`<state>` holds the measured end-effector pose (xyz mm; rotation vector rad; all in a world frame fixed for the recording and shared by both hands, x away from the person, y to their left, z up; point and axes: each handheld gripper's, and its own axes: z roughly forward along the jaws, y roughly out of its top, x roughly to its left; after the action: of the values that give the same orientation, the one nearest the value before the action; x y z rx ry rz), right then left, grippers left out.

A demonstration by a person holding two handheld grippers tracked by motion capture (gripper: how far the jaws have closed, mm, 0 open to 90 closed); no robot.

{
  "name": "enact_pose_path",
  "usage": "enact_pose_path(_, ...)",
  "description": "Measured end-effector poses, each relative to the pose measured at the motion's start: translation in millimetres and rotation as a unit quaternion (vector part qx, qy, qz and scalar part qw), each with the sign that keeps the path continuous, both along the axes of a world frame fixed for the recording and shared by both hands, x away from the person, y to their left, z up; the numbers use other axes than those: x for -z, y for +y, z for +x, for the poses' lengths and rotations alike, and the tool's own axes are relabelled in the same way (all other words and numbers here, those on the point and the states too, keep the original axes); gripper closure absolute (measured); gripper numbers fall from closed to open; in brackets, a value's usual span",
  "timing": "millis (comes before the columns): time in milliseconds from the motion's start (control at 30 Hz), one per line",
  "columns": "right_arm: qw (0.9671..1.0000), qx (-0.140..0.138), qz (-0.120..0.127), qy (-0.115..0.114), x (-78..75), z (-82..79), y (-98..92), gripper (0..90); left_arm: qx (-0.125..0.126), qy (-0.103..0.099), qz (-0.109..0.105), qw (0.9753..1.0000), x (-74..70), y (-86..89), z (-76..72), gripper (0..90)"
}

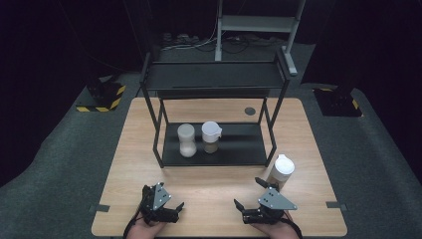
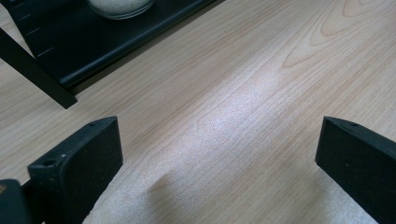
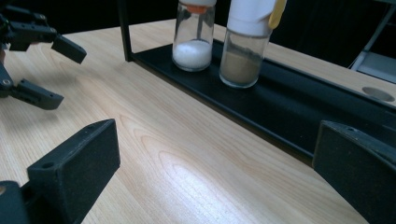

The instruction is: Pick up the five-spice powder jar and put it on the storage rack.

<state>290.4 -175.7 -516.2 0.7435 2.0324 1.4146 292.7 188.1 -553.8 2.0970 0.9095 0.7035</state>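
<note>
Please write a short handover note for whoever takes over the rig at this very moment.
Left claw: open, holding nothing, low over the near edge of the table.
Right claw: open, holding nothing, just beside the jar with the white lid, which stands on the table right of the rack.
On the lower shelf of the black rack: a jar of white grains and a jar of brown powder, upright side by side.
Done: two jars on the shelf.
Left: probably the third jar, nearest the right claw, not yet grasped.
</note>
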Motion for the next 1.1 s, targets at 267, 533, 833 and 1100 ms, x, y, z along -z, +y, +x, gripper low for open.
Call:
enact_pose_path(267,0.9999,0.003,0.013,-0.008,-10.3,-2.9,-5.3,0.1,0.001,0.0,0.002,1.0,0.1,-0.4,0.0,0.8)
enact_pose_path(533,0.9996,0.006,0.024,-0.017,-18.7,-5.1,-10.3,0.1,0.001,0.001,0.002,1.0,0.1,-0.6,-0.1,0.8)
enact_pose_path(833,0.999,0.013,0.036,-0.021,-28.4,-6.0,-18.7,0.0,0.002,0.0,0.003,1.0,0.2,-0.7,-0.1,0.8)
enact_pose_path(1100,0.9983,0.034,0.043,-0.022,-35.3,-4.4,-31.3,0.0,0.002,0.001,0.003,1.0,0.2,-0.6,-0.1,0.8)
